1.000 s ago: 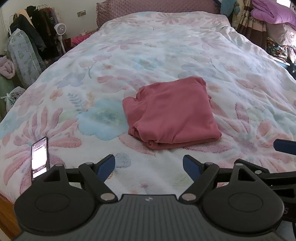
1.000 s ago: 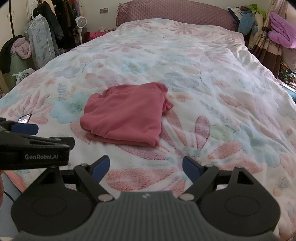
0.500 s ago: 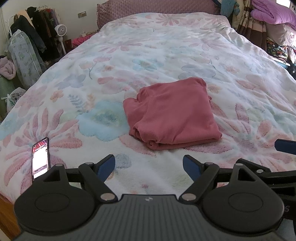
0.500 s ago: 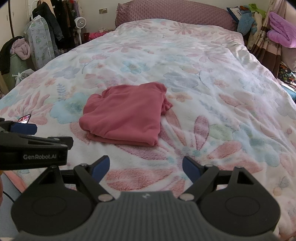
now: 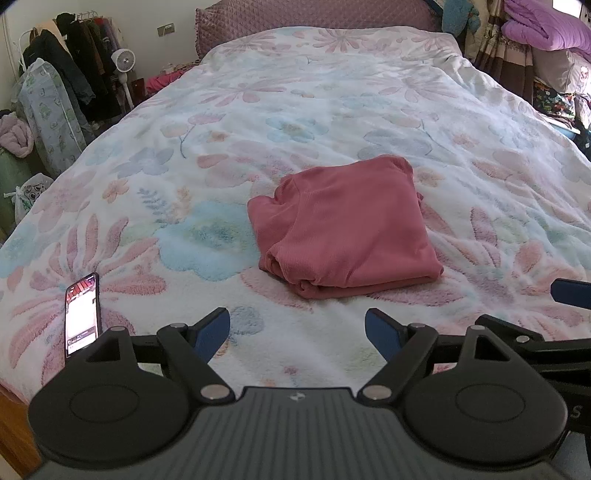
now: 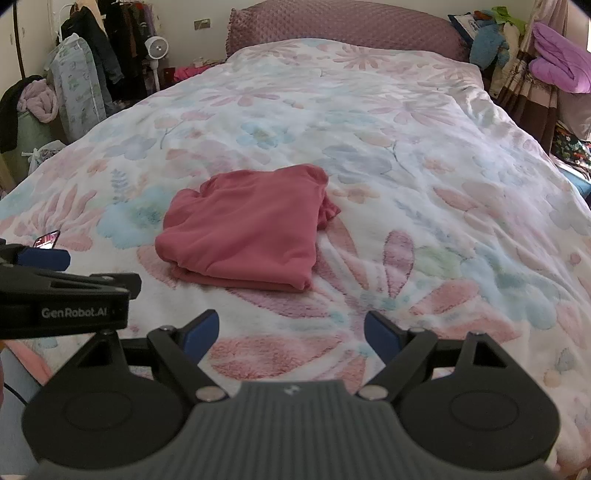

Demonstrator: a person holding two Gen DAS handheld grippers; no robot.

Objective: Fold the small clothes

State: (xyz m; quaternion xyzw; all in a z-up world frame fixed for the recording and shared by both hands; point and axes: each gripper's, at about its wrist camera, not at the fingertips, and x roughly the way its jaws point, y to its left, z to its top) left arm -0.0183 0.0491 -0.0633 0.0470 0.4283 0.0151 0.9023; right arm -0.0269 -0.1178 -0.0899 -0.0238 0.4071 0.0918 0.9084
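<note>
**Folded pink garment on the bed, both claws wide and empty**

We have the pink garment (image 5: 343, 229) lying folded in a neat, thick rectangle near the middle of the bed, a few ruffled edges poking out along its far right side in the right wrist view (image 6: 243, 232). It rests on a fluffy white floral blanket (image 5: 332, 110) covered in pink and blue flowers. At the head of the bed we see a mauve quilted headboard (image 6: 332, 22). Left of the bed there is a clothes rack (image 5: 77, 66) hung with dark coats, and a small white fan (image 5: 122, 62) beside it. On the right, a purple duvet (image 6: 561, 59) sits piled up. A phone (image 5: 83, 314) with its screen lit lies on the blanket at the near left edge.

On the side of the left gripper (image 5: 297, 332) we read "GenRobot.AI" in the right wrist view (image 6: 44, 254).

Our left gripper hovers in front of the garment, fingers spread wide, nothing between them. Our right gripper (image 6: 291, 334) is just as wide and bare; the garment lies ahead and to its left, well apart from both.
</note>
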